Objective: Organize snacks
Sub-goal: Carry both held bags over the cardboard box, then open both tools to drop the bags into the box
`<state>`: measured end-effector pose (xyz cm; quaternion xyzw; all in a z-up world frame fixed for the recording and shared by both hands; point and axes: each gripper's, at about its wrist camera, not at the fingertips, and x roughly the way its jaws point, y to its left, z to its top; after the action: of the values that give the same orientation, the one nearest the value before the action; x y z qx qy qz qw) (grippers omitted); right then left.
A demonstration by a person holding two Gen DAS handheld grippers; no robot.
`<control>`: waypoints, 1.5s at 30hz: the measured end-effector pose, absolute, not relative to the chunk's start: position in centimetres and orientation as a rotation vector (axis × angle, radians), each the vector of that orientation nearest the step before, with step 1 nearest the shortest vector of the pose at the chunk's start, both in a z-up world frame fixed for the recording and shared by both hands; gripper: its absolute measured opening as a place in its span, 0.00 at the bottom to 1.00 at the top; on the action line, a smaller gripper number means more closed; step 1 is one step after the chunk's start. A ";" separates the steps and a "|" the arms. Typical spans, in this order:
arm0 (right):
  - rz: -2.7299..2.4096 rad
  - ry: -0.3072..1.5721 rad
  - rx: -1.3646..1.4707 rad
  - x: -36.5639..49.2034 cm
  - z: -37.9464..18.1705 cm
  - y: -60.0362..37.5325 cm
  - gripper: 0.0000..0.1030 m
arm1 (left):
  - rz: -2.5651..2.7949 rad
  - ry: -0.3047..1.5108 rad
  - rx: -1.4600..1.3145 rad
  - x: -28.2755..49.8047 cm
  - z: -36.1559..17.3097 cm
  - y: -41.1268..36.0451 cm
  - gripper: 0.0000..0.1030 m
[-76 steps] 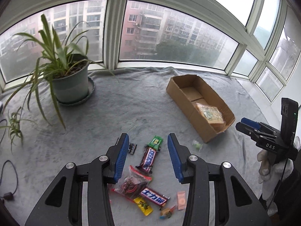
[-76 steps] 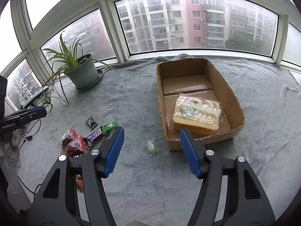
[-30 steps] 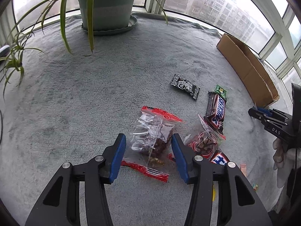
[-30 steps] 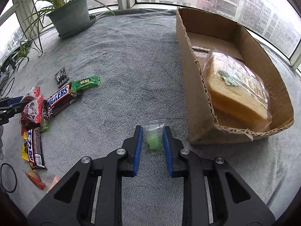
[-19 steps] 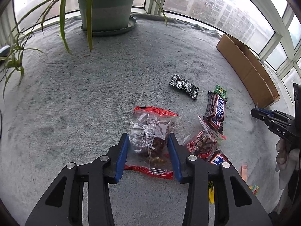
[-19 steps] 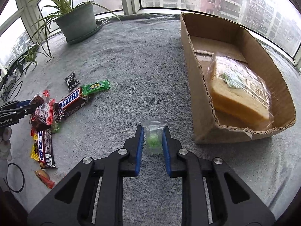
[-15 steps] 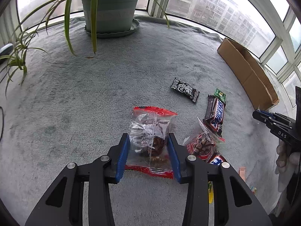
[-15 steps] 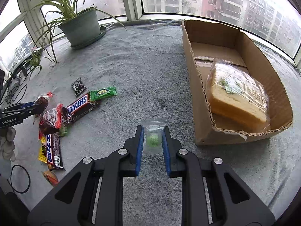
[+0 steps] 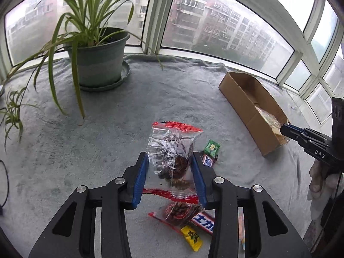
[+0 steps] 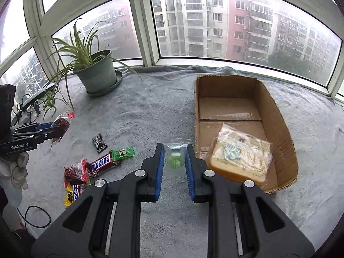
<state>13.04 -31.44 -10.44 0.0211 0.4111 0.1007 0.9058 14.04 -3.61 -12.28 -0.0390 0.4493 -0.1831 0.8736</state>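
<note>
Ahead of you a grey fleecy blanket covers the whole sill surface, rumpled in soft folds. On it, toward the far left, a spider plant stands upright in a grey-green pot seated in a matching saucer; its long leaves arch over the blanket and a small offshoot hangs near the left edge. A black cable loops at your near left. Behind runs a white-framed bay window, with misty apartment blocks outside.

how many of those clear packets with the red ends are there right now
2. One clear red-ended packet is held in the left gripper; the other lies in the snack pile on the blanket. More could be hidden under the pile.
</note>
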 end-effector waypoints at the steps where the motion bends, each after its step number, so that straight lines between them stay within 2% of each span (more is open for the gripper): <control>1: 0.200 0.842 0.047 13.4 -10.1 -32.0 0.19 | -0.394 0.929 -0.078 14.4 -11.9 -4.2 0.38; 15: 0.085 0.790 0.075 18.7 -7.1 -39.0 0.19 | -0.548 0.843 -0.032 19.8 -8.1 -13.9 0.38; 29: 0.056 0.872 0.152 23.8 -11.0 -42.0 0.19 | -0.626 0.868 0.046 23.1 -10.1 -23.4 0.38; 40: 0.038 0.917 0.163 25.6 -13.0 -42.8 0.20 | -0.655 0.906 0.046 24.7 -11.9 -26.8 0.38; 41: 0.031 0.916 0.161 25.7 -12.9 -42.8 0.22 | -0.658 0.909 0.044 24.7 -12.1 -26.9 0.38; 42: 0.024 0.918 0.159 25.7 -12.9 -42.8 0.29 | -0.662 0.914 0.041 24.8 -12.2 -27.0 0.39; 43: 0.019 0.914 0.159 25.6 -12.8 -43.0 0.40 | -0.664 0.921 0.037 24.9 -12.3 -27.1 0.39; 45: 0.006 0.900 0.157 25.4 -12.5 -43.0 0.48 | -0.672 0.937 0.028 25.1 -12.4 -27.2 0.42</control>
<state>25.41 -43.02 -12.52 0.0759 0.4343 0.0027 0.8975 25.07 -27.16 -12.44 0.0131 0.4429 -0.3176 0.8383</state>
